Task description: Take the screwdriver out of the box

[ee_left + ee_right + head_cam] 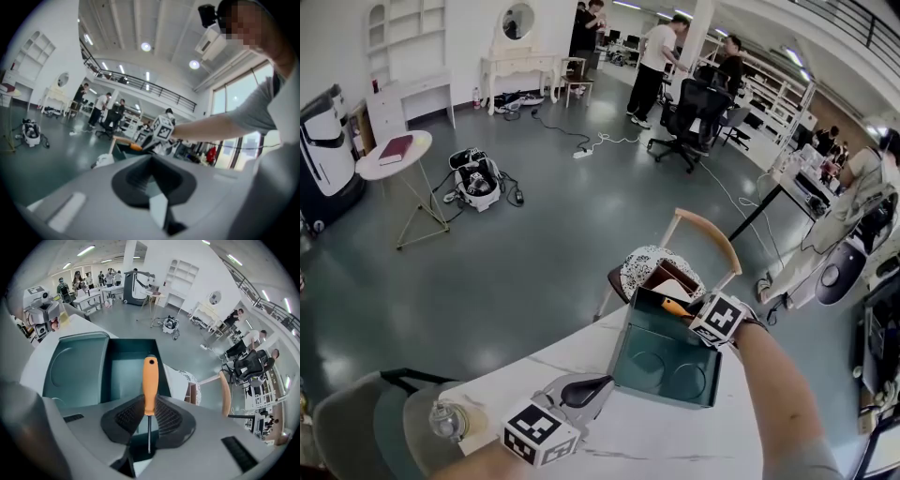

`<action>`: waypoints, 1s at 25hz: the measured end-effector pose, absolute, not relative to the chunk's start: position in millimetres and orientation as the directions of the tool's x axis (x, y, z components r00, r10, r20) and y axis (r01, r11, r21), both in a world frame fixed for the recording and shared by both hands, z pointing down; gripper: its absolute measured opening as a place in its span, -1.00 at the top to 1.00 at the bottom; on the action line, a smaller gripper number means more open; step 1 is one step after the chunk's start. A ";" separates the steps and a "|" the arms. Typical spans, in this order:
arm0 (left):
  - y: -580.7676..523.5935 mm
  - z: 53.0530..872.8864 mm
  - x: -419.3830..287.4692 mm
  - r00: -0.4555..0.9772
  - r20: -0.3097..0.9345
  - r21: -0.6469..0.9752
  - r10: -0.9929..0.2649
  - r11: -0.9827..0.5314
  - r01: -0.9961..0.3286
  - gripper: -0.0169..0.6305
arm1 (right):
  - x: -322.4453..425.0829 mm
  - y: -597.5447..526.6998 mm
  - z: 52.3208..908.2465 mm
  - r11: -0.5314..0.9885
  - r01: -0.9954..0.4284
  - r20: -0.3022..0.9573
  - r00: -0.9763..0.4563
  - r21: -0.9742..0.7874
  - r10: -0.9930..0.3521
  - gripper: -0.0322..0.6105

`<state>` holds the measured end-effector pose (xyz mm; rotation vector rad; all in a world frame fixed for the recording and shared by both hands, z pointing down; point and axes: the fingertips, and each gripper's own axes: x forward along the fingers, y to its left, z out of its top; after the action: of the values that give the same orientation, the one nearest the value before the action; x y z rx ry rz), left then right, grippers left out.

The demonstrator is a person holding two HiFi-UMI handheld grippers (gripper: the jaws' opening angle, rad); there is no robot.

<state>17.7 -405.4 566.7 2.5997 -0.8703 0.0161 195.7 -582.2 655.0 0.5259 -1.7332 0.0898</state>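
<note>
Right gripper (150,400) clamped on the screwdriver (150,380) over the open teal box (132,347).

We note both pads pressed on the lower part of the orange handle. The handle's end points ahead of the jaws and the bare shaft runs back between them toward the gripper body. The box sits ahead of and below these jaws, with its lid lying open to their left. The left gripper (152,168) has its jaws closed on nothing and hangs over the white table (675,441). The box's near corner is just ahead of its tips.
</note>
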 end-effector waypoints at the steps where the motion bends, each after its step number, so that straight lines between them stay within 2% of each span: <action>1: -404.1 561.4 17.5 0.806 0.129 0.363 -0.577 -0.729 -0.580 0.94 | 194.4 -580.1 648.6 0.890 -0.396 0.943 -0.141 0.226 -0.302 0.68; 15: -375.5 456.5 6.7 0.823 0.042 0.320 -0.566 -0.773 -0.548 0.94 | 179.9 -522.8 517.7 0.794 -0.560 0.861 -0.260 0.235 -0.438 0.68; 25: -329.7 379.6 -17.1 0.845 0.008 0.299 -0.535 -0.805 -0.513 0.94 | 181.5 -443.5 405.7 0.654 -0.729 0.746 -0.318 0.202 -0.585 0.68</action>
<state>-17.1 -329.7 379.6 2.7324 -0.7944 -0.1111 181.5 -443.5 405.7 1.0207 -2.0247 0.2160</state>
